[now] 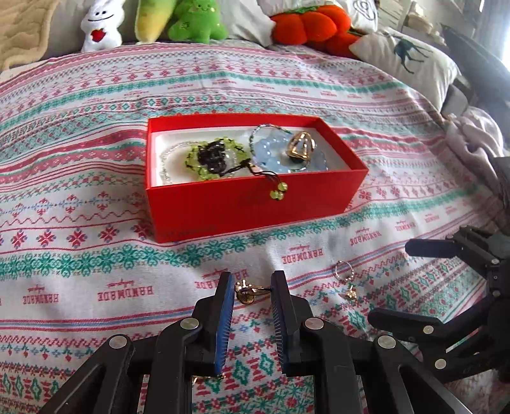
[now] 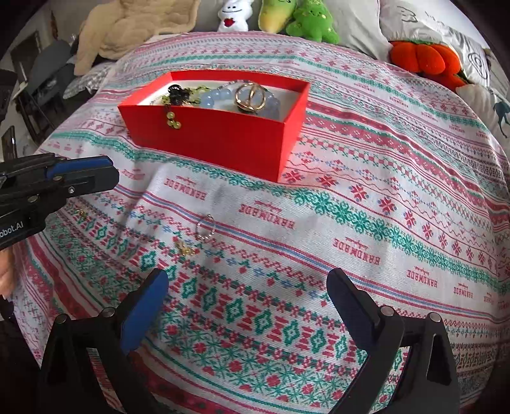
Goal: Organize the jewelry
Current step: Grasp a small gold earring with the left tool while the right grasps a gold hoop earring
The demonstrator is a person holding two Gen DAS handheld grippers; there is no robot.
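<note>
Both views are bright with soft daylight. In the left wrist view a blown-out white glare sits at 2 o'clock, by the frame edge. The red box (image 1: 251, 178) casts a soft shadow on the bedspread (image 1: 95, 159) toward 7 o'clock. Fisheye distortion bows the woven stripes, strongest at the edges; the right wrist view has black vignetted corners. The plush toys (image 1: 191, 22) at 12 o'clock look soft, and fine detail is slightly smeared throughout.
</note>
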